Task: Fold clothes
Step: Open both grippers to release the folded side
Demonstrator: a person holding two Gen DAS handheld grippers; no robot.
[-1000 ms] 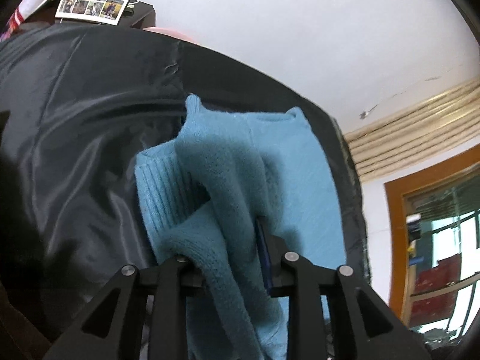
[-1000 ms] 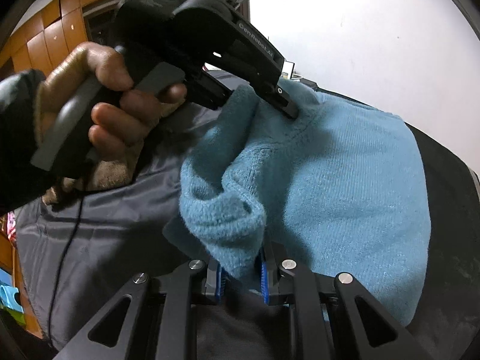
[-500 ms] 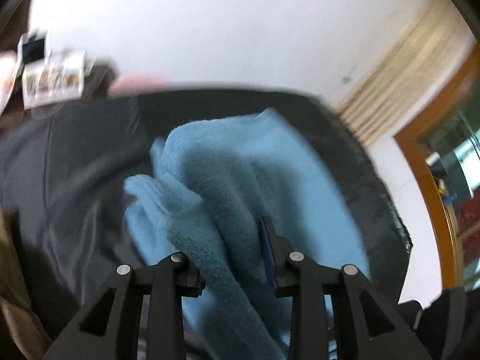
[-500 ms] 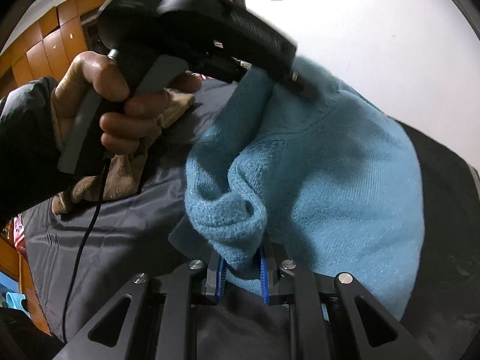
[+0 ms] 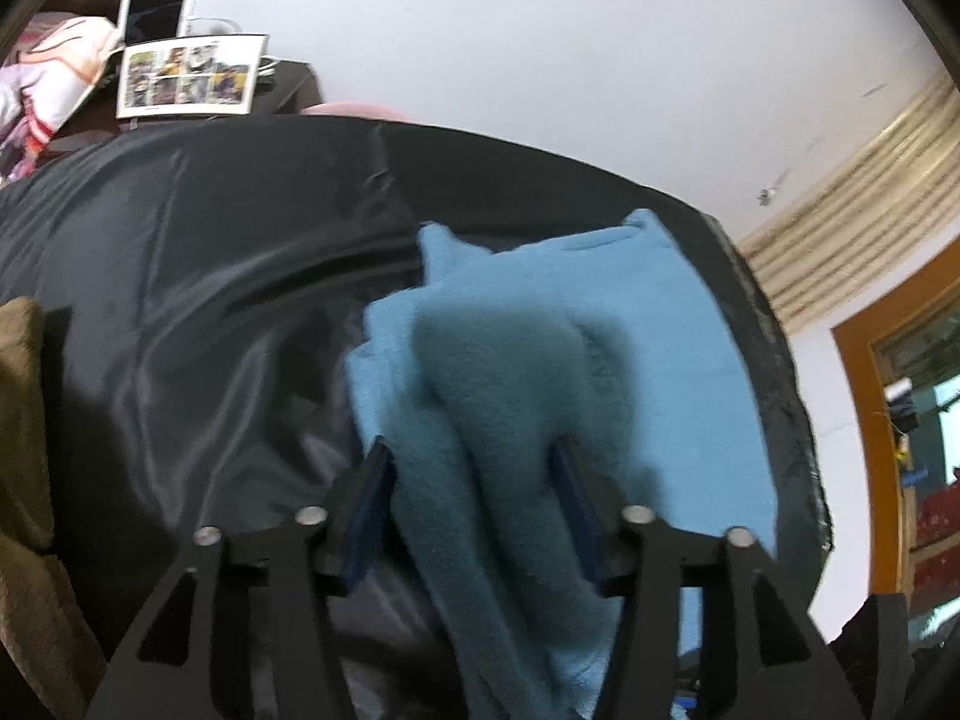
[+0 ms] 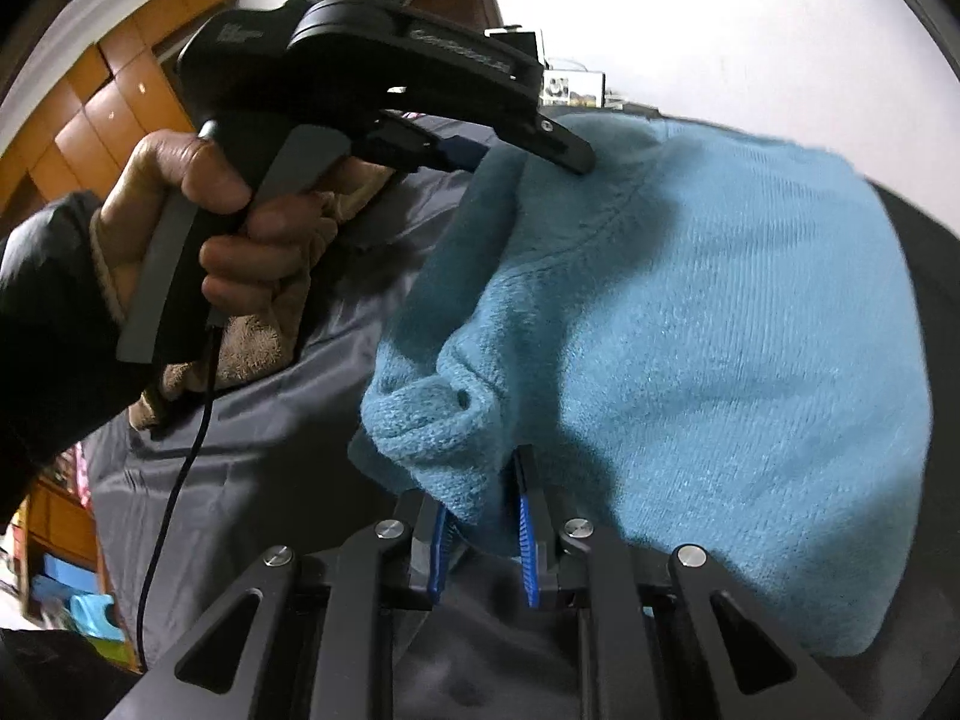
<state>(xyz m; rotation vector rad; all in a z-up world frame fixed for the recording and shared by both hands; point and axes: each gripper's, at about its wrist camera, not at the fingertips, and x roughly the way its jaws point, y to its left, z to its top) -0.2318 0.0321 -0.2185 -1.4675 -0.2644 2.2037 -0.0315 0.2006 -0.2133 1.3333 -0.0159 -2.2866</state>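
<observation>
A light blue fleece sweater (image 5: 654, 348) lies partly folded on a dark sheet (image 5: 198, 276). My left gripper (image 5: 474, 480) has its jaws spread wide, with a bunched fold of the sweater lying loose between them. It also shows in the right wrist view (image 6: 516, 150), held by a hand at the sweater's far edge. My right gripper (image 6: 483, 525) is shut on a thick fold of the sweater (image 6: 720, 324) at the near edge.
A brown towel (image 6: 252, 330) lies on the sheet behind the left hand; it also shows at the left edge of the left wrist view (image 5: 24, 420). A photo sheet (image 5: 192, 75) and a tablet (image 5: 157, 7) stand beyond the far edge. Wooden cabinets (image 6: 108, 90) are at left.
My left gripper's jaws have opened wide, releasing the fold they pinched before. My right gripper keeps its grip, and the sweater's body has settled flatter on the sheet.
</observation>
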